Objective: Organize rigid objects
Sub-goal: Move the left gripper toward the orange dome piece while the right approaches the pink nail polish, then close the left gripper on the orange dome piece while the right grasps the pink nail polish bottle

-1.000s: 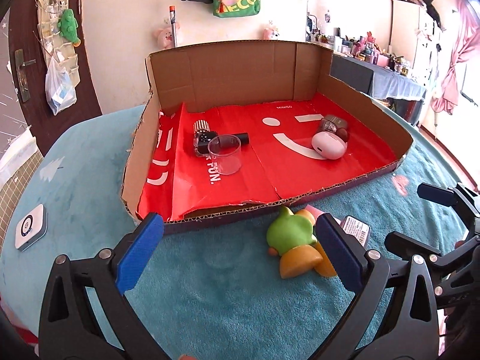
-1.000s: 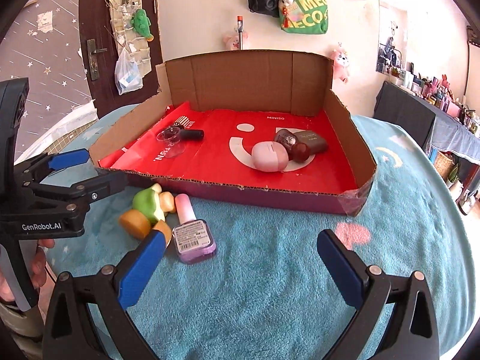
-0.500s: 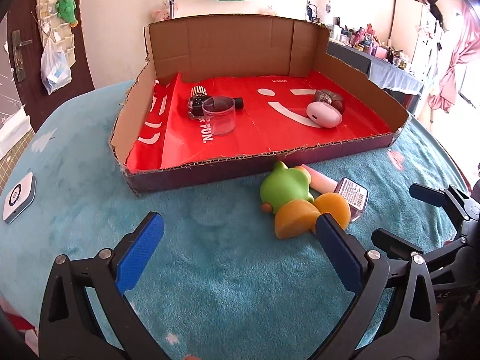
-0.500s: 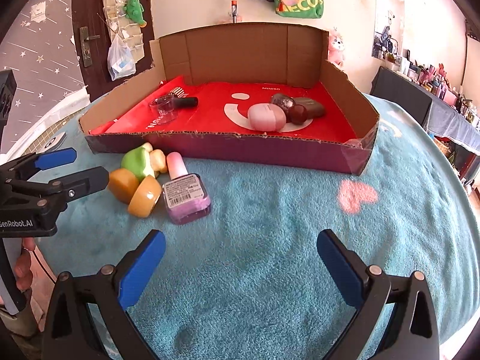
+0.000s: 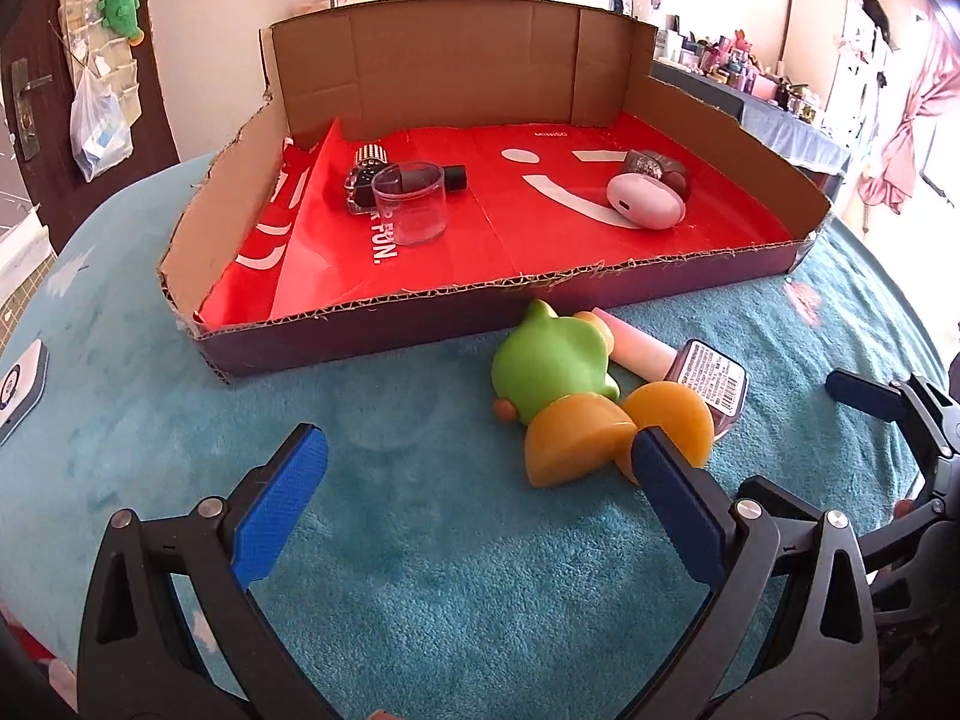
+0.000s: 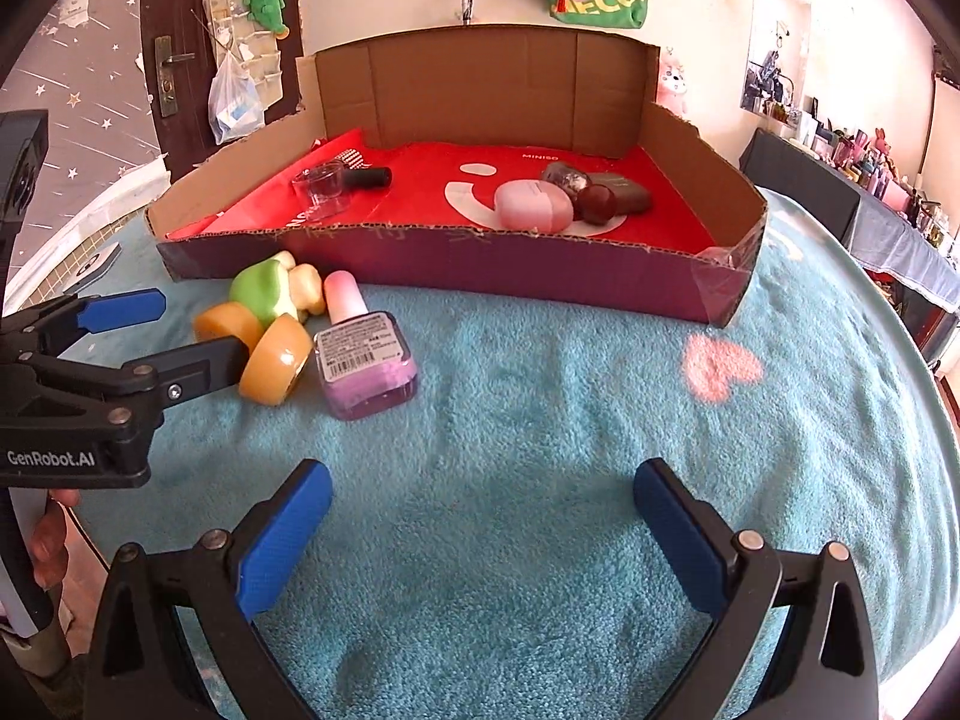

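Note:
A green and orange toy figure [image 5: 564, 396] [image 6: 264, 312] lies on the teal cloth just before the cardboard box [image 5: 336, 342] [image 6: 540, 273]. A pink-capped nail polish bottle [image 5: 690, 366] [image 6: 360, 354] lies beside it. Inside the box, on red paper, sit a clear cup [image 5: 411, 201] [image 6: 321, 189], a dark bottle [image 5: 366, 183], a pink case [image 5: 645, 201] [image 6: 534, 207] and dark rounded items [image 6: 600, 198]. My left gripper [image 5: 477, 480] [image 6: 180, 330] is open, its right finger close to the toy's orange feet. My right gripper [image 6: 483, 516] is open over bare cloth.
A small white device [image 5: 18, 387] lies on the cloth at the far left. A pink heart patch [image 6: 720, 369] marks the cloth to the right. A dark door [image 6: 174, 48] and a cluttered table [image 6: 870, 198] stand behind. A hand [image 6: 48, 534] holds the left gripper.
Both grippers have moved forward and lower toward the toy and the bottle, which now look bigger and nearer. Both stay open. Nothing was picked up.

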`<move>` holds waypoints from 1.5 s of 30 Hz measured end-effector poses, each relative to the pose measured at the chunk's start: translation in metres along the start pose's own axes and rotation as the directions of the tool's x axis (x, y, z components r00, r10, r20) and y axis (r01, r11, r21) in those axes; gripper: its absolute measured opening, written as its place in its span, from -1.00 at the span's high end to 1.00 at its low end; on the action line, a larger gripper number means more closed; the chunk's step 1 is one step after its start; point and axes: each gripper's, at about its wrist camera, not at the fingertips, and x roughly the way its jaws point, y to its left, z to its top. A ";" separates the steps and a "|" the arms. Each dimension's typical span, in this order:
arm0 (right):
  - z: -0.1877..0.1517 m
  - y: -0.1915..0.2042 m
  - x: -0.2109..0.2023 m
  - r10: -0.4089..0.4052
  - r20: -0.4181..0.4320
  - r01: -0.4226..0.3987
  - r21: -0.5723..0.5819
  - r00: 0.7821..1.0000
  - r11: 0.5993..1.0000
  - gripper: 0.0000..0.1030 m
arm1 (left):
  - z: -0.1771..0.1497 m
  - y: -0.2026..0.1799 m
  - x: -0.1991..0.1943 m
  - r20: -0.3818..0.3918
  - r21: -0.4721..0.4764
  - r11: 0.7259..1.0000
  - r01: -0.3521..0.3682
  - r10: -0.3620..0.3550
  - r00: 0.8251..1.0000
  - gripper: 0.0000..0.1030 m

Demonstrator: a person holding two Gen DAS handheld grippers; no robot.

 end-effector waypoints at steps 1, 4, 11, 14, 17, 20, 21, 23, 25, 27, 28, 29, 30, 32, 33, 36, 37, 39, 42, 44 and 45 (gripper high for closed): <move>0.000 0.000 0.000 -0.001 0.000 0.001 -0.001 1.000 1.000 -1.00 | 0.000 0.001 0.001 -0.004 -0.005 1.000 0.007 -0.007 1.000 -1.00; 0.000 -0.001 0.001 0.000 0.001 0.000 0.003 1.000 1.000 -1.00 | -0.003 0.007 0.002 -0.018 -0.012 1.000 0.014 -0.014 1.000 -1.00; 0.004 0.003 0.005 0.000 -0.001 0.000 -0.003 1.000 1.000 -1.00 | -0.011 0.021 0.002 -0.031 -0.027 0.999 -0.021 0.020 0.999 -1.00; 0.008 0.003 0.007 0.003 -0.006 -0.003 -0.007 1.000 1.000 -1.00 | -0.015 0.025 0.002 -0.036 -0.022 0.998 -0.055 0.054 0.998 -1.00; 0.011 0.004 0.009 0.007 -0.010 -0.007 -0.010 1.000 1.000 -1.00 | -0.015 0.024 0.000 -0.033 -0.019 0.999 -0.027 0.026 0.999 -1.00; 0.013 0.005 0.011 0.010 -0.010 -0.010 -0.020 1.000 1.000 -1.00 | -0.012 0.021 0.000 -0.029 -0.027 1.000 0.007 -0.007 1.000 -1.00; 0.014 0.005 0.012 0.011 -0.011 -0.012 -0.024 1.000 1.000 -1.00 | -0.010 0.021 0.002 -0.032 -0.031 0.999 0.012 -0.013 0.999 -1.00; 0.015 0.005 0.013 0.015 -0.012 -0.016 -0.028 1.000 0.999 -1.00 | -0.008 0.020 0.004 -0.032 -0.033 0.999 0.017 -0.018 0.999 -1.00; 0.018 0.006 0.016 0.021 -0.013 -0.021 -0.034 1.000 0.999 -1.00 | -0.006 0.021 0.005 -0.029 -0.041 0.999 0.022 -0.023 0.999 -1.00; 0.021 0.006 0.018 0.025 -0.015 -0.026 -0.039 1.000 0.999 -1.00 | -0.004 0.023 0.006 -0.027 -0.054 0.998 0.034 -0.035 0.999 -1.00; 0.023 0.007 0.019 0.027 -0.017 -0.028 -0.043 0.999 0.999 -1.00 | -0.004 0.024 0.007 -0.026 -0.060 0.998 0.038 -0.039 0.999 -1.00; 0.024 0.008 0.020 0.031 -0.018 -0.032 -0.048 0.999 0.998 -0.95 | -0.004 0.025 0.007 -0.026 -0.064 0.997 0.040 -0.041 0.999 -1.00; 0.026 0.009 0.021 0.036 -0.017 -0.037 -0.055 0.999 0.998 -0.89 | -0.003 0.025 0.008 -0.026 -0.067 0.997 0.039 -0.040 0.999 -1.00; 0.028 0.012 0.022 0.042 -0.017 -0.043 -0.064 0.999 0.997 -0.81 | -0.002 0.025 0.010 -0.026 -0.063 0.997 0.033 -0.035 0.999 -1.00; 0.030 0.013 0.023 0.045 -0.017 -0.046 -0.069 0.999 0.997 -0.76 | -0.002 0.024 0.010 -0.026 -0.057 0.998 0.030 -0.032 0.999 -1.00; 0.033 0.018 0.025 0.060 -0.017 -0.061 -0.087 0.998 0.994 -0.61 | 0.000 0.025 0.011 -0.021 -0.062 0.997 0.035 -0.036 0.999 -0.99; 0.034 0.020 0.026 0.061 -0.015 -0.062 -0.097 0.998 0.993 -0.59 | 0.001 0.025 0.012 -0.017 -0.061 0.997 0.038 -0.039 0.999 -0.99; 0.036 0.023 0.026 0.066 -0.013 -0.067 -0.108 0.998 0.992 -0.48 | 0.002 0.023 0.012 -0.010 -0.056 0.997 0.051 -0.051 0.999 -0.97; 0.037 0.029 0.026 0.080 -0.010 -0.080 -0.127 0.997 0.989 -0.24 | 0.004 0.021 0.013 -0.001 -0.047 0.997 0.067 -0.067 0.998 -0.97; 0.037 0.033 0.025 0.089 -0.005 -0.088 -0.136 0.996 0.987 -0.10 | 0.004 0.019 0.012 0.007 -0.039 0.997 0.073 -0.073 0.997 -0.90; 0.036 0.034 0.025 0.089 -0.001 -0.088 -0.141 0.996 0.986 -0.02 | 0.003 0.017 0.012 0.012 -0.033 0.997 0.076 -0.076 0.997 -0.81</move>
